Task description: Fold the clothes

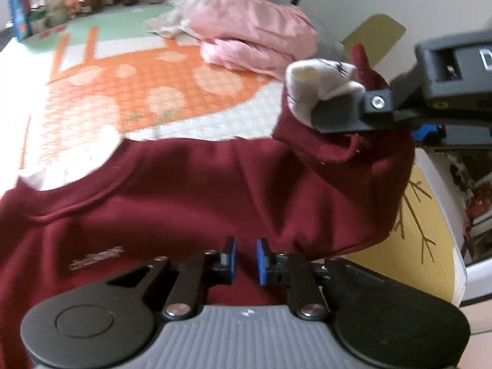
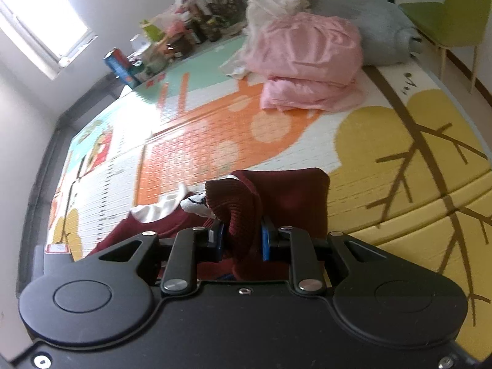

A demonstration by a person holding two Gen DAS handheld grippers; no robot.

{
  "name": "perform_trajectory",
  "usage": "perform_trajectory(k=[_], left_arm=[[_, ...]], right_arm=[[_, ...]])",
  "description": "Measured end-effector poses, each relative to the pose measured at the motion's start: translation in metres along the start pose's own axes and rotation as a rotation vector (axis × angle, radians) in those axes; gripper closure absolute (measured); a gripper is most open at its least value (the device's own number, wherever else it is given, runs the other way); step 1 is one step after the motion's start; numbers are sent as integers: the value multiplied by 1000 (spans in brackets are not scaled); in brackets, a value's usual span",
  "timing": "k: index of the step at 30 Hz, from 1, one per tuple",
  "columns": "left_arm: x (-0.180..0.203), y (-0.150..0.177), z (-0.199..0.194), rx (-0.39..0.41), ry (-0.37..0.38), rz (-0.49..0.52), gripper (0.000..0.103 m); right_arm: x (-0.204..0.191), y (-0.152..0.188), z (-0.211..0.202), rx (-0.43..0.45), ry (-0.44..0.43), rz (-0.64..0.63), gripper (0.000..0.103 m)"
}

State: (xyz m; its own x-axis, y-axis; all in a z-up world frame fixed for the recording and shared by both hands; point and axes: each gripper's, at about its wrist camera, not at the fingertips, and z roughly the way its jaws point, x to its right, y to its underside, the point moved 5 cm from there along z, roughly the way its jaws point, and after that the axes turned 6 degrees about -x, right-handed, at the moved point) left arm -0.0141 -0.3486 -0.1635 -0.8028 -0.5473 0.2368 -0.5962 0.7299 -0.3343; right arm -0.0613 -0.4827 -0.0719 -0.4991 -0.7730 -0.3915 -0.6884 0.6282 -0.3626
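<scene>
Surface: patterned play mat (image 2: 399, 141) with orange, yellow, mint areas and brown branch motif | Walls: pale, plain | Window (image 2: 40, 21): upper left, bright daylight casting glare on the mat | Furniture: green chair (image 2: 455, 18) at far right | Far edge: blurred clutter of jars and boxes (image 2: 184, 27) along the wall

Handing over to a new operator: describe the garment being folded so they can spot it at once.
On the big patterned play mat with the orange giraffe, look at the near edge, away from the folded pink pile. The dark maroon knit sweatshirt lies there, its cuff raised in the right tool. Only it is maroon, with a white collar inside its neckline.
</scene>
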Motion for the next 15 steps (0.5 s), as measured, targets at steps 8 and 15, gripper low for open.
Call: perform_trajectory(k=[8,15], left_arm=[[-57,14,-36,46,-61,-129,86],[-111,31,-58,60,-122,-264,86]], right_arm=[[-46,6,0,-7,-58,-70,83],[-84,17,6,-29,-95,-117,83]])
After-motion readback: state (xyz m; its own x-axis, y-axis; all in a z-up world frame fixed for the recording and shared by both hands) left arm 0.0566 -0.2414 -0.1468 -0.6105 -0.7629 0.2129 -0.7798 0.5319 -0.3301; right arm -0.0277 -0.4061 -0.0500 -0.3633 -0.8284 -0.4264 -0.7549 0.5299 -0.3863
